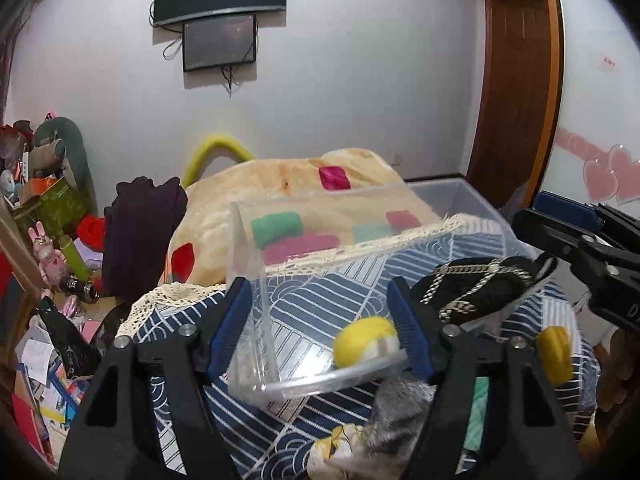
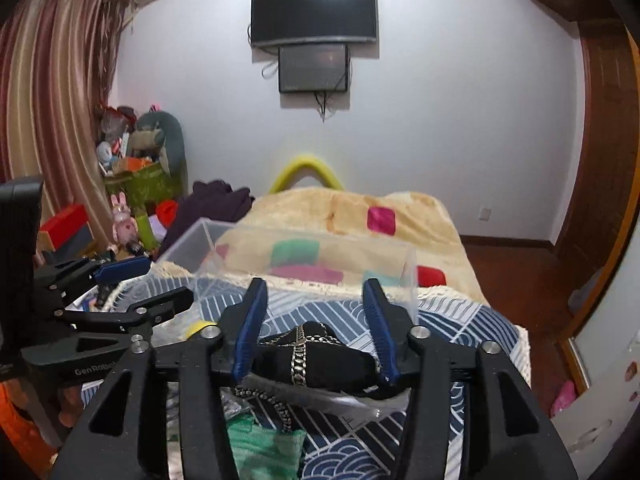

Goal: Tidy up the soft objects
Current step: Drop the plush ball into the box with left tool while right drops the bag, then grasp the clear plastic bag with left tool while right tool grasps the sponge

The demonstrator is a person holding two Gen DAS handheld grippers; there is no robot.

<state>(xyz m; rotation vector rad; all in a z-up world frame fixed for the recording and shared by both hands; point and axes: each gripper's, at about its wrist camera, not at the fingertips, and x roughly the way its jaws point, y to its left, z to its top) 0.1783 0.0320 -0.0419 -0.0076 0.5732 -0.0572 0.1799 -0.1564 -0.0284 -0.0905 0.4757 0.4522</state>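
Note:
A clear plastic bin [image 1: 256, 292] stands on the blue patterned cloth of the bed; it also shows in the right wrist view [image 2: 408, 276]. Inside lie a yellow soft ball [image 1: 362, 340] and a black cloth item with a silver chain [image 1: 476, 284]. My left gripper [image 1: 320, 320] is open over the bin's near left corner, the ball beside its right finger. My right gripper [image 2: 314, 324] is open, its fingers on either side of the black chained item [image 2: 316, 354]. More soft items lie in front of the bin: a green cloth [image 2: 260, 440], a grey furry piece [image 1: 400, 408] and a yellow piece [image 1: 554, 354].
A beige blanket [image 2: 344, 208] with coloured squares covers the far bed. A dark purple garment [image 1: 140, 232] lies at its left. Toys and boxes [image 2: 136, 160] crowd the floor at the left. A wooden door frame [image 1: 516, 80] stands at the right.

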